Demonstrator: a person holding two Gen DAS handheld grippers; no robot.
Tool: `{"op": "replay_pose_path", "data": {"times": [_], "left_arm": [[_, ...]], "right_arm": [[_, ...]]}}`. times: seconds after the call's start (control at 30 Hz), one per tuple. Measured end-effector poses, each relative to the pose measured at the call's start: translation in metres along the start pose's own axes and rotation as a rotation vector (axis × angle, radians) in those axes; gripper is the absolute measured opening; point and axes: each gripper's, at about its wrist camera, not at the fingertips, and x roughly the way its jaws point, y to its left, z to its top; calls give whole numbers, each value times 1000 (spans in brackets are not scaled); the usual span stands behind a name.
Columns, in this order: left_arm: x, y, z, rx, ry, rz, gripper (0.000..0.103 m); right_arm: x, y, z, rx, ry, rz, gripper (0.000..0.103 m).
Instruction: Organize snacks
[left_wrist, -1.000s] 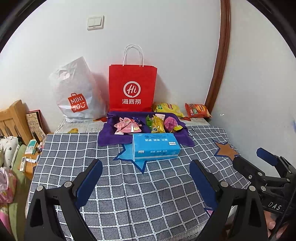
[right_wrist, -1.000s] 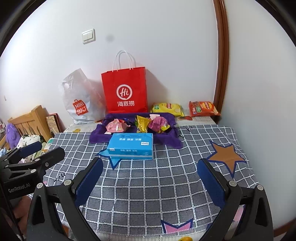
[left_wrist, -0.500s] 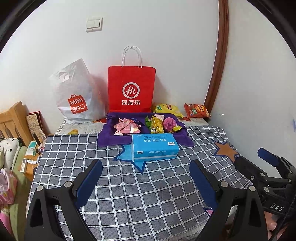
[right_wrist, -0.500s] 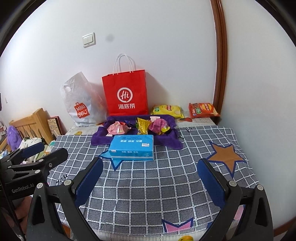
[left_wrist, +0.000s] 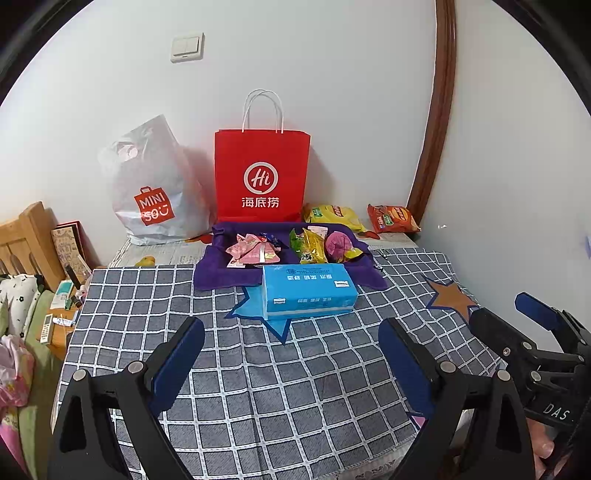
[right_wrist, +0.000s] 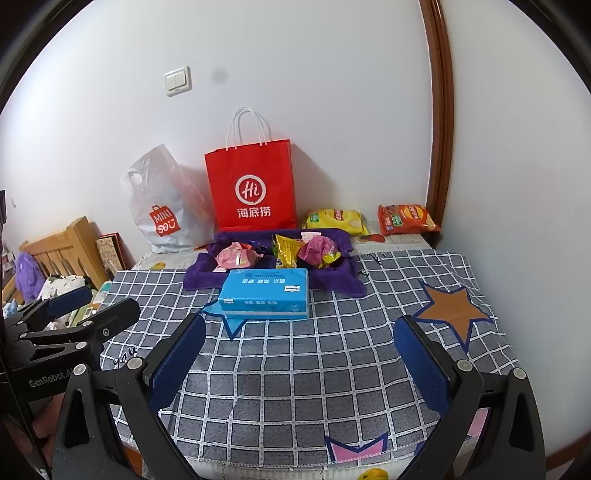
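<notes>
Two handheld grippers of the same build. The left gripper (left_wrist: 291, 354) has a matte black frame splitting into two angular arms, each ending in a flat finger (left_wrist: 177, 363) faced with a royal-blue textured pad. Round silver screws sit at the arm joints. The right gripper (right_wrist: 301, 354) looks alike: black arms, blue pads, silver screws. Seen from the side, the left one's body carries white lettering "GenRobot.AI", and the right one's body shows white letters "DAS".

Table (left_wrist: 258, 387) w/ grey checked cloth
On it sat blue tissue pack (left_wrist: 308, 291), purple tray (left_wrist: 214, 273), red bag (left_wrist: 262, 177), Miniso bag (left_wrist: 155, 192), 2 chip packs.
</notes>
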Motion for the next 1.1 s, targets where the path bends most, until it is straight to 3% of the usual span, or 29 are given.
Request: {"op": "replay_pose_path", "data": {"times": [1.1], "left_arm": [[-2,1,1,-3,-5,1,95]], "right_arm": [[-2,7,0,-8,-9,9,101]]}}
